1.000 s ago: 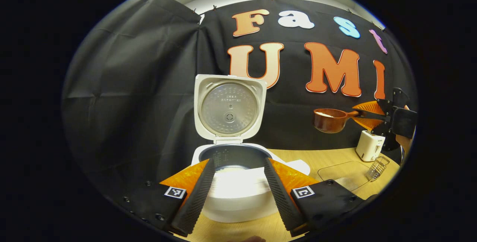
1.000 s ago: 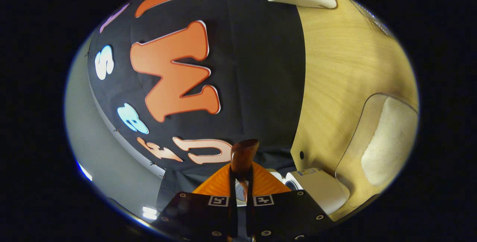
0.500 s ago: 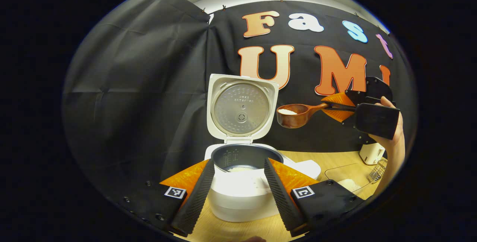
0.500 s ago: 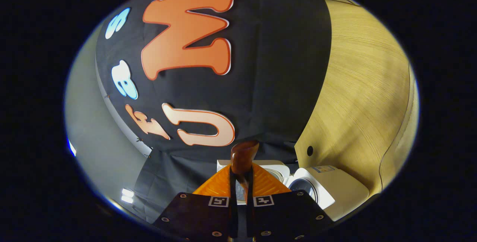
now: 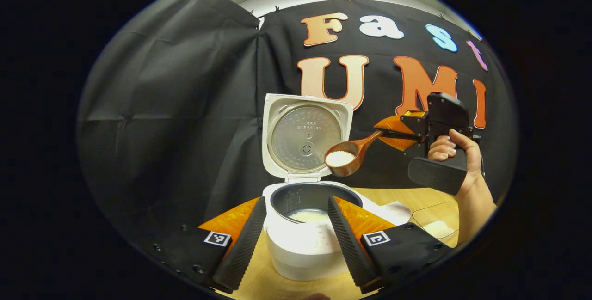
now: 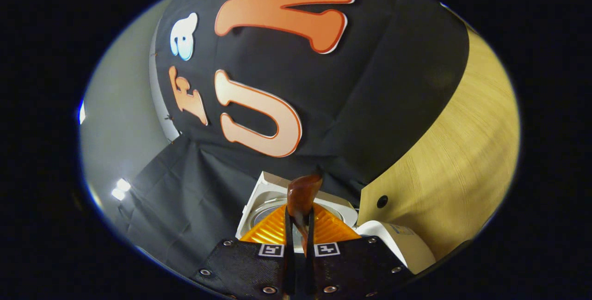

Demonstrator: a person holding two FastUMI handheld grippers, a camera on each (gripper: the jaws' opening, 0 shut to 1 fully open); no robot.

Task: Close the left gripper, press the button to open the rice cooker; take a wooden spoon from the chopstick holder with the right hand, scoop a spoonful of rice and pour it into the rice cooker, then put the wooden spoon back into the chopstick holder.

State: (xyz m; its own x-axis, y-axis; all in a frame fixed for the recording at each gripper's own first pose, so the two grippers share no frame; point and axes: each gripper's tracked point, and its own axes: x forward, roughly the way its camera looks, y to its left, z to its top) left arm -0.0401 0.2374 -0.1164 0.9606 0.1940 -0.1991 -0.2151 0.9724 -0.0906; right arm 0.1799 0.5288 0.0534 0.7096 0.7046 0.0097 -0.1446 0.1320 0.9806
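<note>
The white rice cooker (image 5: 305, 244) stands open, lid (image 5: 306, 136) upright, with some rice in its dark inner pot (image 5: 311, 200). My left gripper (image 5: 296, 219) is open, its fingers on either side of the cooker's front. A brown wooden spoon (image 5: 346, 157) holding white rice hangs just above the pot's right rim, tilted down to the left. My right gripper (image 5: 391, 132), held by a hand (image 5: 455, 152), is shut on the spoon's handle. In the right gripper view the spoon (image 6: 301, 193) sticks out between the shut fingers of my right gripper (image 6: 299, 219), over the cooker's lid (image 6: 266, 205).
A clear tray with white rice (image 5: 434, 226) lies on the wooden table (image 5: 402, 196) right of the cooker. The black cloth wall (image 5: 175, 106) hangs close behind the cooker. The table (image 6: 462, 166) fills the right side of the right gripper view.
My right gripper carried the loaded spoon leftward from near the toaster to above the cooker's right rim and tipped it down. The left gripper drew back a little and stays open.
</note>
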